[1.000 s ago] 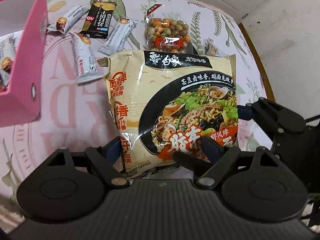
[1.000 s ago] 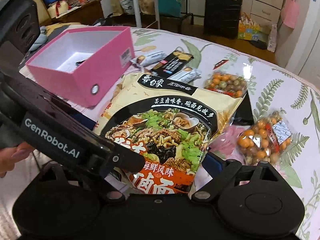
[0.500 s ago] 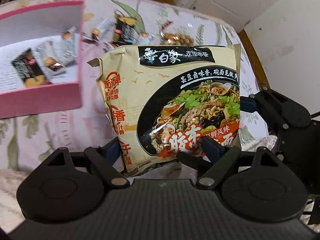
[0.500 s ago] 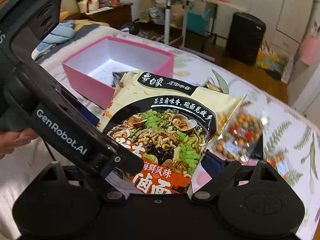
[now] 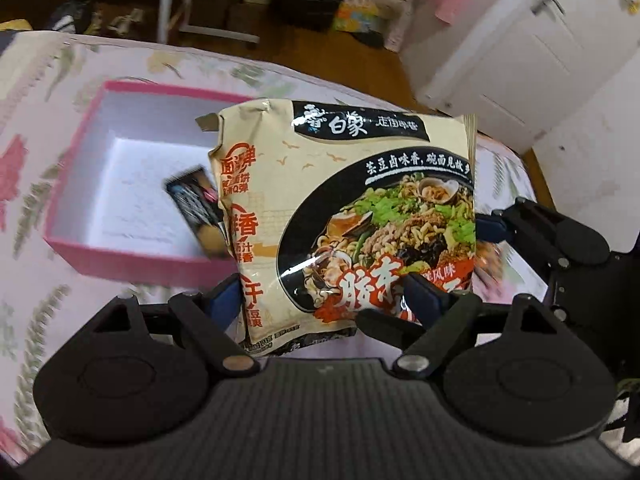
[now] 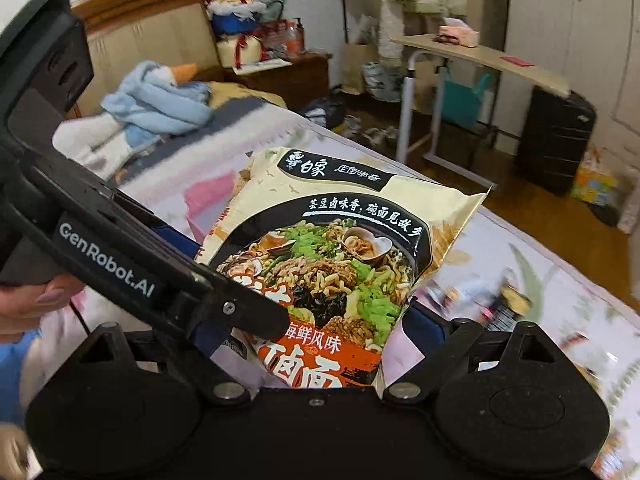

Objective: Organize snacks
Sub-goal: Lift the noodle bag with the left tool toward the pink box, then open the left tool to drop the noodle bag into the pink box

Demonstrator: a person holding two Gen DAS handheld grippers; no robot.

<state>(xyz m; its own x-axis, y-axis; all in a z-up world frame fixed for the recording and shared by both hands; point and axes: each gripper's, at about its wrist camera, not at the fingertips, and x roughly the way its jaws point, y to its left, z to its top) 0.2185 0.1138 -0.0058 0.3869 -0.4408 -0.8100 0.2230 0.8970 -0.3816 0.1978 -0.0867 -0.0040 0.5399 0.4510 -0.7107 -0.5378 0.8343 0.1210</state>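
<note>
Both the left gripper and right gripper clamp the noodle packet, lifted above the pink box.

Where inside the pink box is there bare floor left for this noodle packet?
In the left wrist view, the pink box has bare white floor along its left wall and far corner. The crowded spot is the near right, where a dark snack packet lies. The noodle packet, held by both tools, hides the right side of the box.

Beige noodle packet, apparently airborne
</note>
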